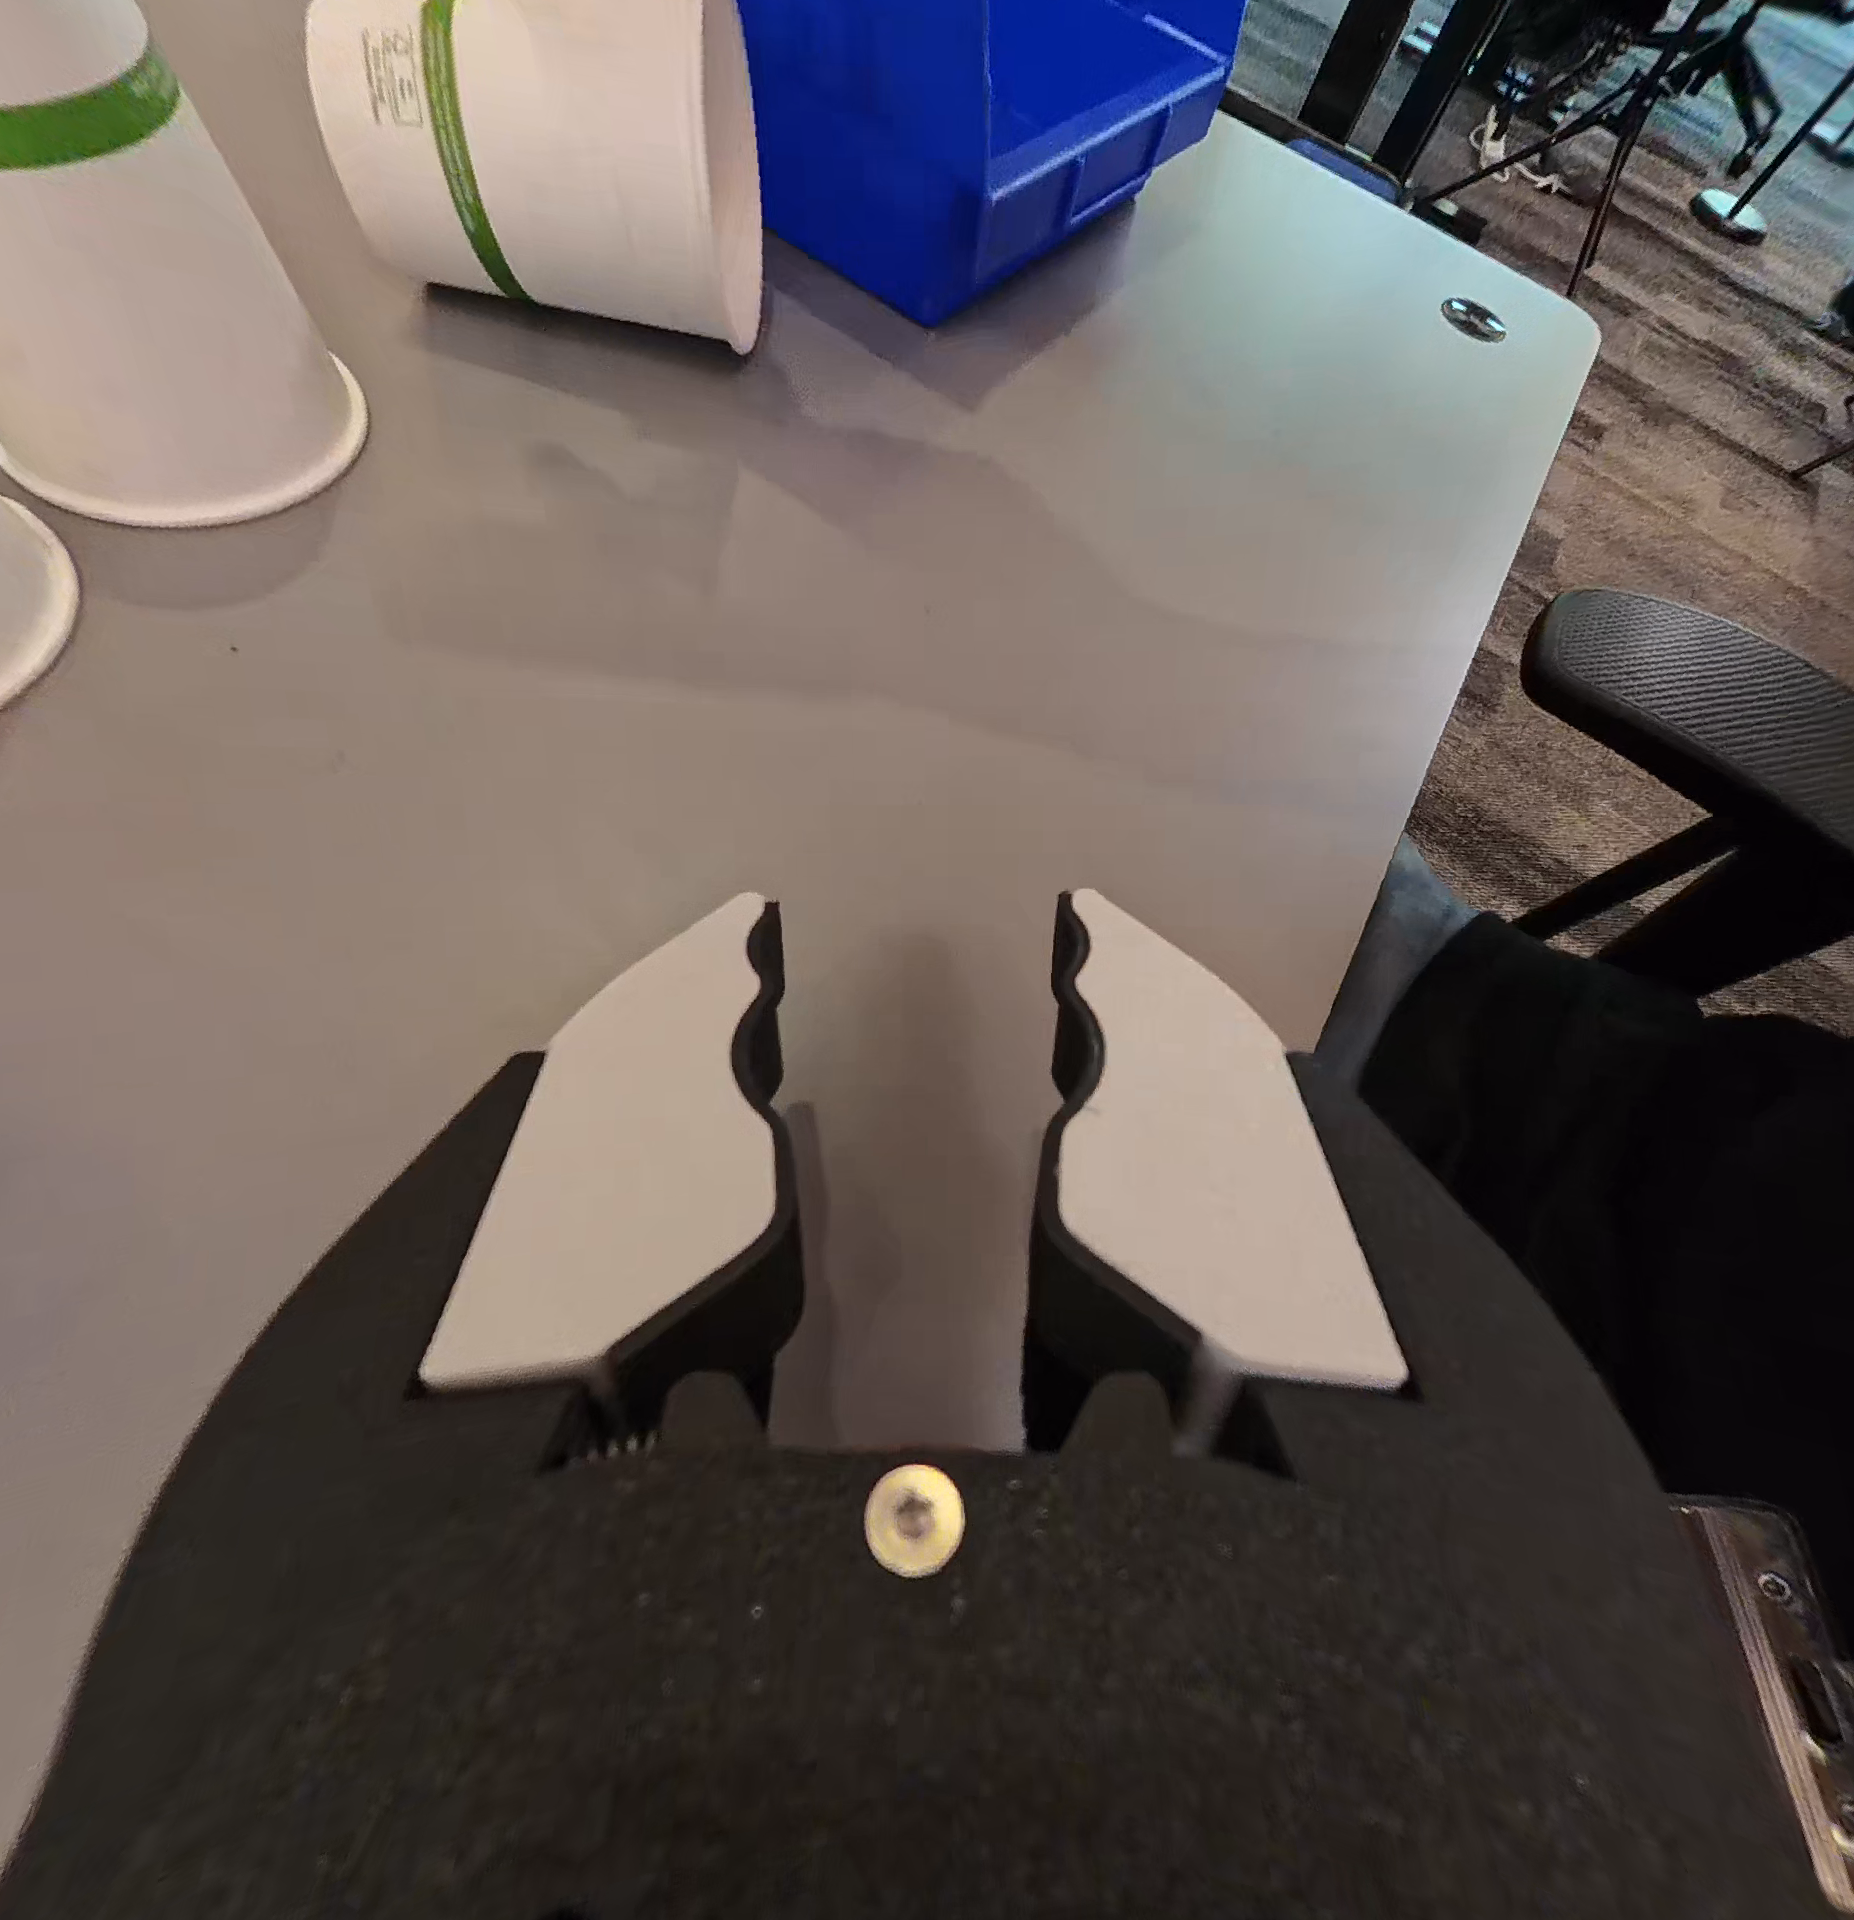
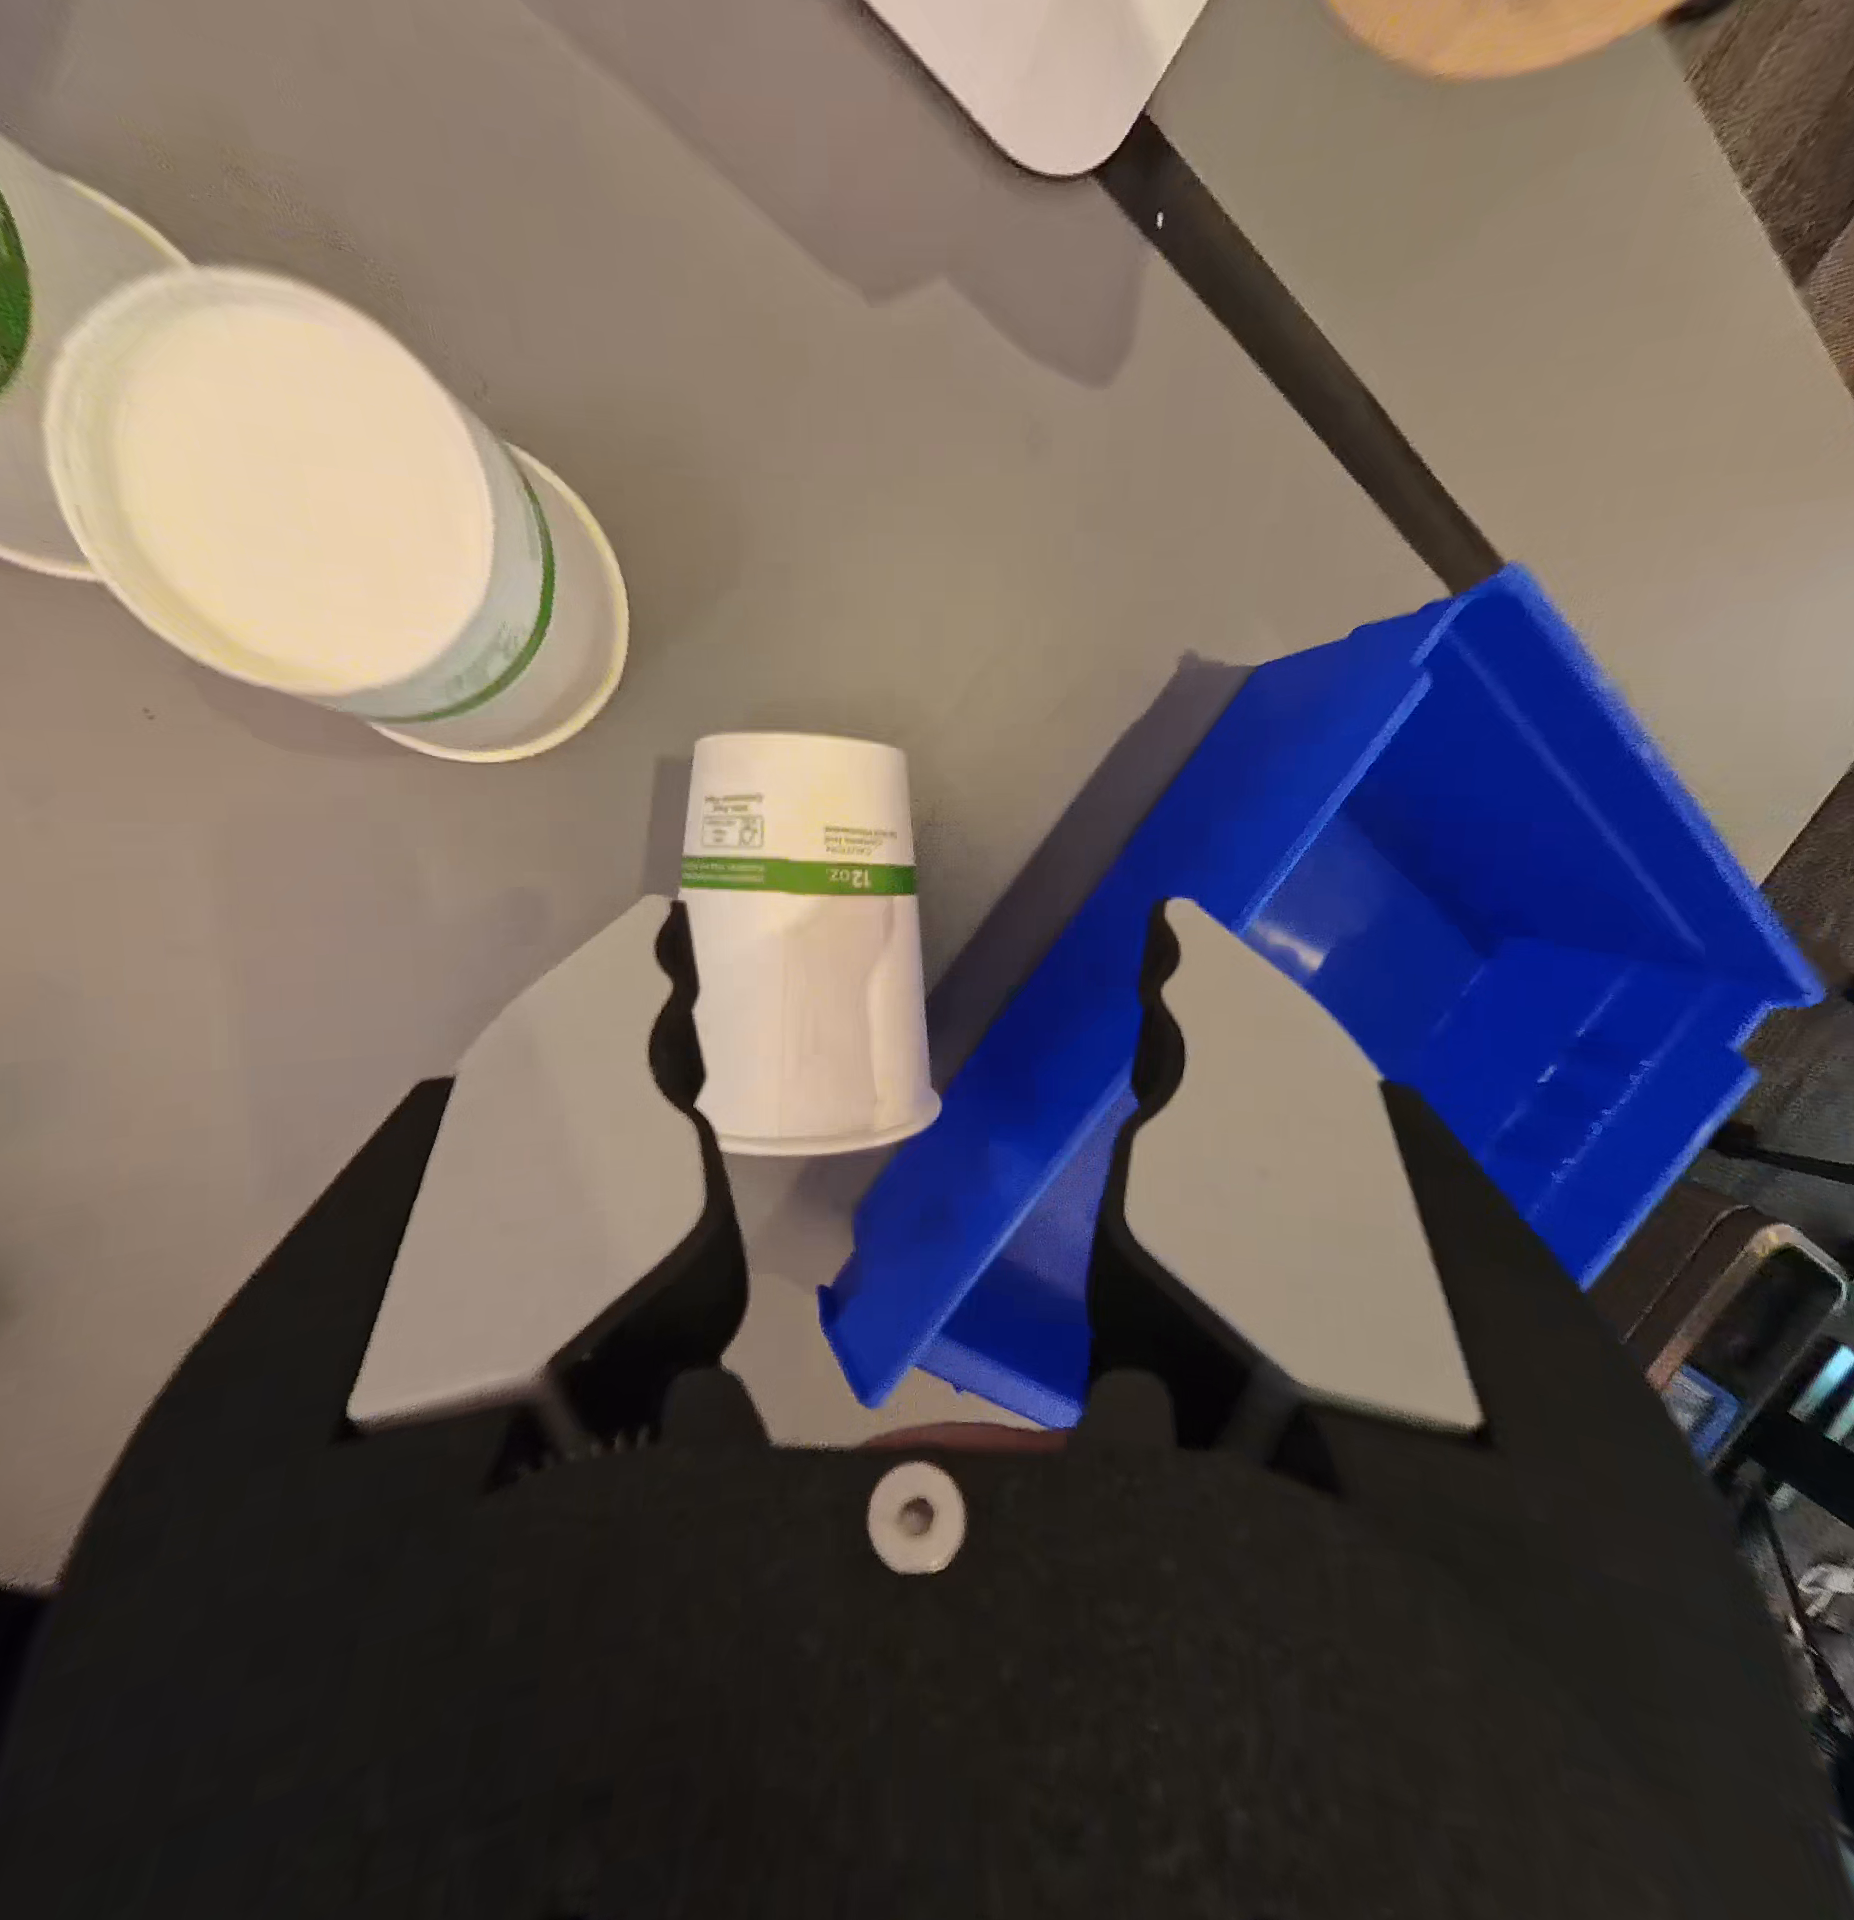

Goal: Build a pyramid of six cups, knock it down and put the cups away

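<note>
Centre of right wrist view: tipped cup (image 2: 809, 956) on worktop (image 2: 902, 416) beside blue bin (image 2: 1474, 935), right gripper (image 2: 918, 914) spread wide above. Left gripper (image 1: 918, 914) parted, empty.

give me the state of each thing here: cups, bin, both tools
left tool: open, empty, over bare table
right tool: open, above the fallen cup
fallen cup: on its side beside the bin
standing cups: upside down on the table
blue bin: upright, no cups visible inside

One white paper cup with a green band (image 2: 803, 935) lies on its side just beside the blue bin (image 2: 1474, 935) — rim toward the near edge. To the left, more cups stand upside down — one (image 2: 310, 488) close by, another (image 2: 9, 343) beyond it.
</note>
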The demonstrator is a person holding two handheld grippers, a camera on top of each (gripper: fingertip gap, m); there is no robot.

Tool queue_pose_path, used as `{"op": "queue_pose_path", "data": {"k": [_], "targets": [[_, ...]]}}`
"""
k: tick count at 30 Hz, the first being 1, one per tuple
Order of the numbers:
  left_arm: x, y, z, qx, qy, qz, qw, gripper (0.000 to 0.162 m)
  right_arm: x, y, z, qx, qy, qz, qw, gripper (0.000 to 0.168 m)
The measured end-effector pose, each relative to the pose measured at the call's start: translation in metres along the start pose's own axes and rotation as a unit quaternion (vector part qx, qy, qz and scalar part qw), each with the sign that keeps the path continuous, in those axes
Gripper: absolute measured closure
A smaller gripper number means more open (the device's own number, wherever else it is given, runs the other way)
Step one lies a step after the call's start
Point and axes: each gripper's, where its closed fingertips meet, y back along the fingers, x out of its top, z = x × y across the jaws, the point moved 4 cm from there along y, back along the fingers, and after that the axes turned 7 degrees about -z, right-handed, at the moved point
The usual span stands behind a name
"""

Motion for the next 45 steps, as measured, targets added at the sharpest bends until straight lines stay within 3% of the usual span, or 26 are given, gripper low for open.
{"op": "queue_pose_path", "data": {"k": [3, 6, 9, 14, 16, 19, 22, 26, 31, 35, 38, 45], "targets": [[-0.003, -0.003, 0.001, -0.002, -0.003, -0.011, 1.000, 0.113, 0.016, -0.009, 0.005, 0.026, 0.003, -0.061, 0.998, 0.086], [-0.006, -0.004, 0.002, -0.002, -0.009, -0.018, 1.000, 0.113, 0.016, -0.042, -0.010, 0.073, 0.002, -0.130, 0.989, 0.085], [-0.008, -0.003, 0.004, -0.002, -0.016, -0.025, 1.000, 0.113, 0.012, -0.072, -0.018, 0.067, 0.008, -0.178, 0.982, 0.082], [-0.011, -0.003, 0.005, 0.004, -0.032, -0.035, 0.999, 0.112, 0.009, -0.102, -0.020, 0.040, 0.007, -0.202, 0.978, 0.088], [-0.011, -0.005, 0.006, 0.004, -0.037, -0.038, 0.999, 0.112, 0.010, -0.109, -0.020, 0.030, 0.011, -0.203, 0.979, 0.102], [-0.013, -0.007, 0.007, 0.003, -0.042, -0.045, 0.998, 0.112, 0.011, -0.107, -0.016, 0.018, 0.019, -0.205, 0.978, 0.104], [-0.014, -0.008, 0.007, 0.006, -0.047, -0.048, 0.998, 0.112, 0.029, -0.083, -0.003, 0.007, 0.005, -0.136, 0.991, 0.104], [-0.014, -0.007, 0.004, 0.005, -0.042, -0.047, 0.998, 0.112, 0.057, -0.035, 0.006, 0.019, -0.039, 0.039, 0.998, 0.105], [-0.015, -0.007, 0.001, 0.007, -0.039, -0.049, 0.998, 0.112, 0.042, -0.028, -0.011, 0.034, -0.090, 0.205, 0.974, 0.105], [-0.016, -0.009, 0.001, 0.006, -0.037, -0.050, 0.998, 0.112, 0.023, -0.039, -0.017, 0.022, -0.141, 0.339, 0.930, 0.104], [-0.016, -0.010, 0.001, 0.005, -0.038, -0.052, 0.998, 0.112, 0.010, -0.052, -0.020, 0.013, -0.167, 0.378, 0.911, 0.104], [-0.017, -0.013, 0.002, 0.006, -0.036, -0.055, 0.998, 0.112, -0.014, -0.058, -0.028, 0.010, -0.170, 0.381, 0.909, 0.104]]}}
